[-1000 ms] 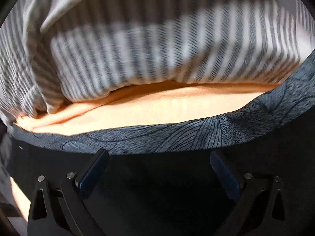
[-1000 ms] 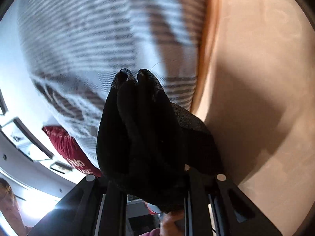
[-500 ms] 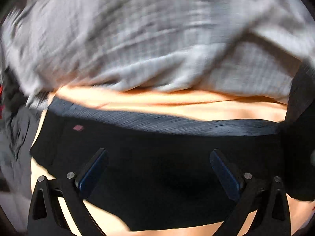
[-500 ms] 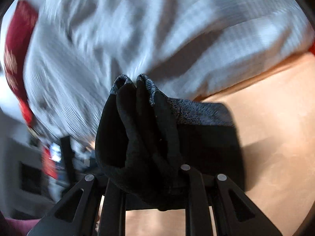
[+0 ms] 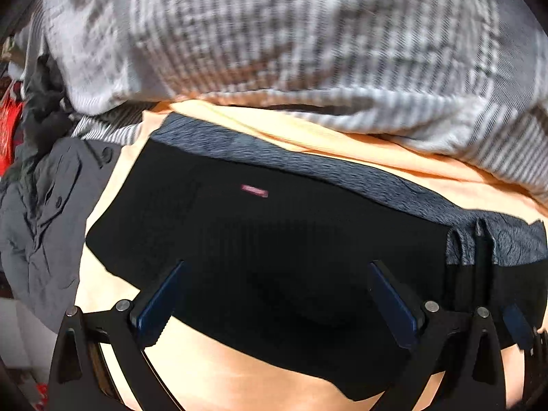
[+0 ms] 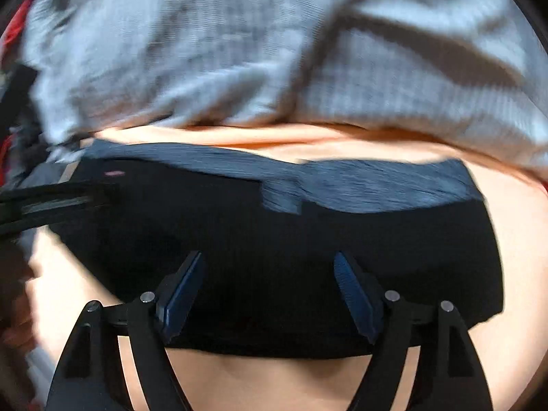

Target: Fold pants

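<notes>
- Two tongs, both mine, point steeply down over one folded garment; each wrist view looks along its own pair of fingers.
- Left tongs [image 5: 274,294]: released, jaws spread wide, blue pads clear of the cloth, nothing between them but the pants seen below.
- Right tongs [image 6: 270,291]: released; the jaws have just been opening, and nothing is pinched between them now. The dark fabric lies beneath the gap, not gripped.
- Pants [image 5: 260,239]: black, folded into a broad flat band lying across the orange sheet [image 5: 462,185]. A grey patterned strip runs along the far edge of the band, and a small pink tag [image 5: 254,191] shows on the black panel towards its left end. In the left wrist view the right end of the band shows bunched grey pleats.
- Striped blanket [image 5: 308,41]: grey and white, heaped just beyond the pants, its lower edge overlapping the sheet. Both views are motion-blurred here.
- Grey garment [image 5: 44,205]: crumpled, with buttons, lying beside the left end of the pants in the left wrist view.
- Red item [image 5: 7,130]: at the far left edge, too blurred to identify.
- In the right wrist view, a black bar enters from the left edge, over the left end of the pants [image 6: 308,246]; what it is I cannot tell.
</notes>
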### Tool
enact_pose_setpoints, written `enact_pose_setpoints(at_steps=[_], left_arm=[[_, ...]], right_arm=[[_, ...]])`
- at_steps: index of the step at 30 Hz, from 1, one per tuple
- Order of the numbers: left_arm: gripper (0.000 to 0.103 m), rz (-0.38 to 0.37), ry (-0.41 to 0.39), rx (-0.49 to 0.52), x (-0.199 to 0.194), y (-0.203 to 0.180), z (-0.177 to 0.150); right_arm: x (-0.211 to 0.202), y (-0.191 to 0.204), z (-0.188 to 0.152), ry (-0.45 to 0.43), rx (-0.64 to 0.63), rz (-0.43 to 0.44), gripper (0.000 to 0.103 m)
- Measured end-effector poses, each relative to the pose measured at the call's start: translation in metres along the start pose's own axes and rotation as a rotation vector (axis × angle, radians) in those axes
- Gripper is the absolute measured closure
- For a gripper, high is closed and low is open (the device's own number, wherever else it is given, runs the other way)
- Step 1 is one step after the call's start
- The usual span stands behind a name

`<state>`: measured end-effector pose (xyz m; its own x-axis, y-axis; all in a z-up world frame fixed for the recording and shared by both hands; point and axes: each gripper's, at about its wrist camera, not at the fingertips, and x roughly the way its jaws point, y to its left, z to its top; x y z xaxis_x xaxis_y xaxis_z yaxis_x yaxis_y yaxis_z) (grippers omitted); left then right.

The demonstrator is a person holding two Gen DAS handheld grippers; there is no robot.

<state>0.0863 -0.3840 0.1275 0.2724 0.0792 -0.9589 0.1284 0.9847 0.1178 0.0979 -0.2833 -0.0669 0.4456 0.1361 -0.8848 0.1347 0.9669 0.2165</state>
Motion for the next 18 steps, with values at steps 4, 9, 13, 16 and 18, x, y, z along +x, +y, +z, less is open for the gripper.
enact_pose_setpoints(at_steps=[4, 9, 13, 16, 18], left_arm=[[0.0, -0.021, 0.001, 0.032, -0.001, 0.0, 0.003], [0.0, -0.103, 0.008, 0.163, 0.009, -0.047, 0.009], [0.0, -0.095, -0.033, 0.28, 0.025, -0.092, 0.011], [0.0, -0.046, -0.014, 0.354, 0.049, -0.121, 0.006], [0.0, -0.001, 0.006, 0.379, 0.064, -0.129, 0.001]], right_arm=[[-0.038, -0.001, 0.003, -0.025, -0.004, 0.119, 0.022], [-0.047, -0.082, -0.003, 0.047, 0.258, 0.21, 0.023], [-0.024, -0.151, -0.038, 0.105, 0.752, 0.521, 0.025], [-0.01, -0.163, -0.053, 0.081, 0.887, 0.594, 0.033], [0.002, -0.16, -0.055, 0.088, 0.91, 0.654, 0.039]])
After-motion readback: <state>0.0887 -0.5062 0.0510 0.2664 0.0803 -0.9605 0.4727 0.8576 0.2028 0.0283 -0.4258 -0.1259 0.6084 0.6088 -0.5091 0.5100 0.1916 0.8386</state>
